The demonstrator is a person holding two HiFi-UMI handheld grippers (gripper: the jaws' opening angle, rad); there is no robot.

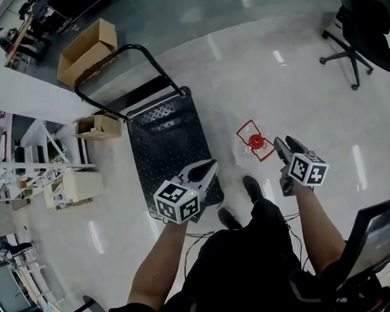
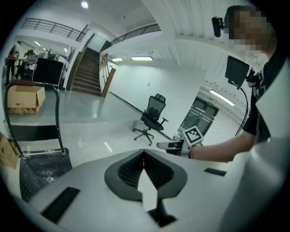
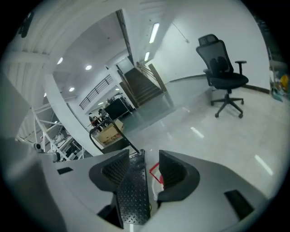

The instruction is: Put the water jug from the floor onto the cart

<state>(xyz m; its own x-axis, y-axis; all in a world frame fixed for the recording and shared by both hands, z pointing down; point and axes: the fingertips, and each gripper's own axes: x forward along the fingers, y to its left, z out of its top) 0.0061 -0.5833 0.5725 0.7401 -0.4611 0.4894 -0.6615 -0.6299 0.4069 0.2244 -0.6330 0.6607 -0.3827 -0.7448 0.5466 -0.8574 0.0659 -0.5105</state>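
The water jug point(image 1: 254, 142) is clear with a red cap and red handle; it stands on the floor just right of the black cart point(image 1: 167, 144). My right gripper point(image 1: 287, 145) hovers close to the jug's right, open and holding nothing. In the right gripper view its jaws point(image 3: 144, 156) frame the cart deck point(image 3: 133, 190) and the red handle point(image 3: 155, 171). My left gripper point(image 1: 209, 169) hangs over the cart's near right corner, tips together, with nothing held. In the left gripper view its jaws point(image 2: 144, 153) meet at the tip, with the cart point(image 2: 43, 167) at the left.
The cart's push handle point(image 1: 128, 56) rises at its far end. Cardboard boxes point(image 1: 84, 50) point(image 1: 96, 125) and shelving lie to the left. An office chair point(image 1: 356, 34) stands far right. The person's shoes point(image 1: 252, 188) are just behind the jug and cart.
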